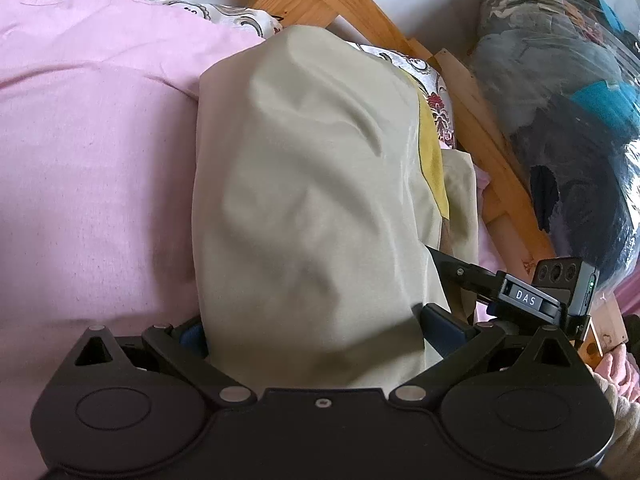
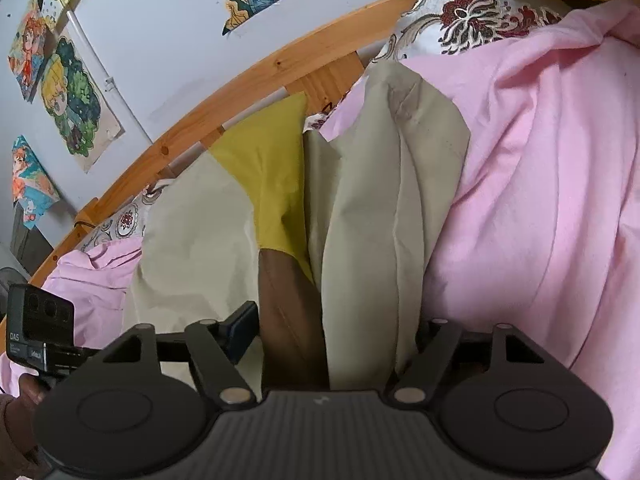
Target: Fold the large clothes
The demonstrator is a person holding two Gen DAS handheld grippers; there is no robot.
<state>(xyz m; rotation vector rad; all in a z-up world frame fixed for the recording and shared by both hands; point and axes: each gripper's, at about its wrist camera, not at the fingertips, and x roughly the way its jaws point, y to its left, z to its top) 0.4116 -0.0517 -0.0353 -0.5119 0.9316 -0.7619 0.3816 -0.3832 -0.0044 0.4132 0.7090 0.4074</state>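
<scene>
Both grippers, left gripper [image 1: 312, 332] and right gripper [image 2: 332, 332], stand wide with the beige garment [image 1: 304, 200] bunched between their jaws at lower centre; grip unclear.

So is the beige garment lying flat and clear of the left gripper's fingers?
No, the beige garment is bunched between the left gripper fingers.

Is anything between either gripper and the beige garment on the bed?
Nothing visible. The beige garment already runs between the fingers of the left gripper and of the right gripper, lying on the pink sheet.
</scene>
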